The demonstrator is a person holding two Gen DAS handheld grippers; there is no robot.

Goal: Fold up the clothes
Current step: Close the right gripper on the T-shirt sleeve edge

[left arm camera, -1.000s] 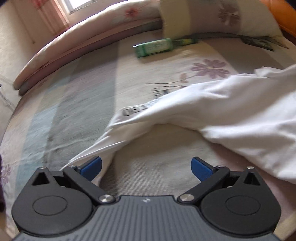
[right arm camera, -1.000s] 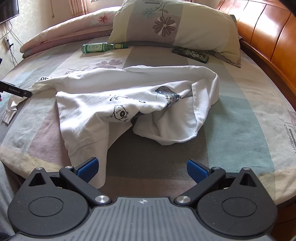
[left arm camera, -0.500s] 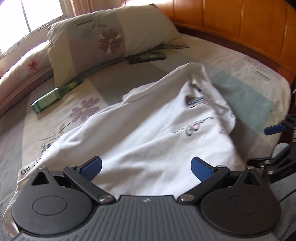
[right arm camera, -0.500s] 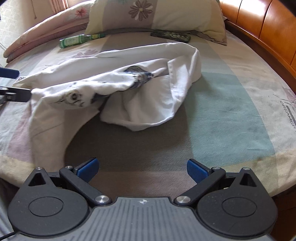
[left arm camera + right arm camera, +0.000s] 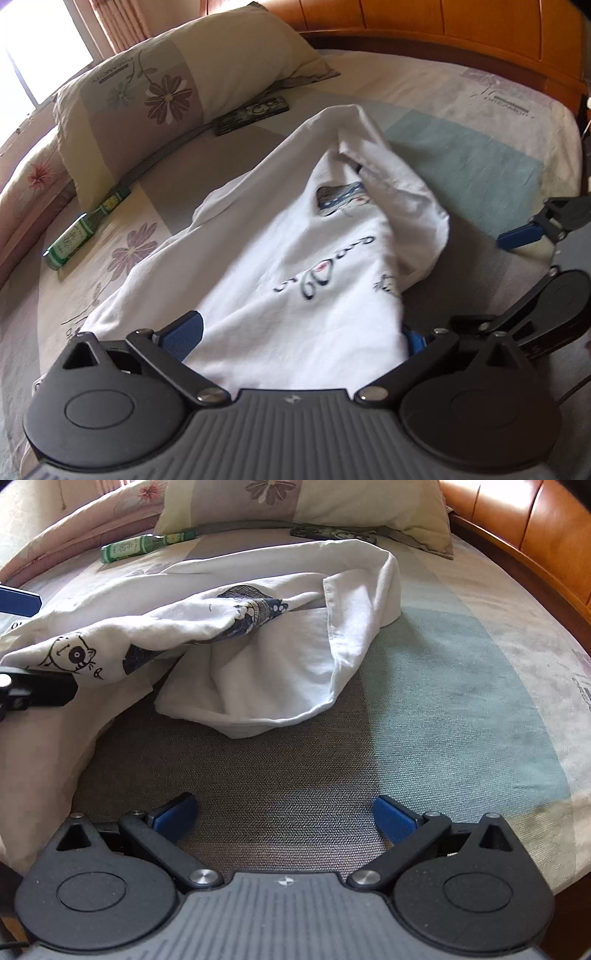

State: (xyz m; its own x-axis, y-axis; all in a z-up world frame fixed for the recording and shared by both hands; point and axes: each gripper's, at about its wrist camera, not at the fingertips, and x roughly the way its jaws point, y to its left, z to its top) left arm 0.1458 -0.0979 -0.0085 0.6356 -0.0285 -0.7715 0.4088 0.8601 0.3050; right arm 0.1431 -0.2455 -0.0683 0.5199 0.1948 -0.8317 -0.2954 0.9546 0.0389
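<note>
A home bedroom. Wide bed (image 5: pixel 461 686) spread with a sheet of pastel blocks and purple flowers, backed by a curved, glossy orange-brown wooden headboard (image 5: pixel 461 26). Flowered pillow (image 5: pixel 155 85) against it, rolled pink quilt (image 5: pixel 85 520) beside, curtained window (image 5: pixel 110 22) letting in daylight. Household clutter on the sheet: green bottle (image 5: pixel 83 230), dark patterned case (image 5: pixel 251 114), crumpled white T-shirt (image 5: pixel 295 280).

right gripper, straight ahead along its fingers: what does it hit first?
Likely bare woven bedsheet first, then the rumpled white printed T-shirt, whose near fold lies dead ahead. The open right gripper has nothing between its fingers. Height above the bed is unclear.
</note>
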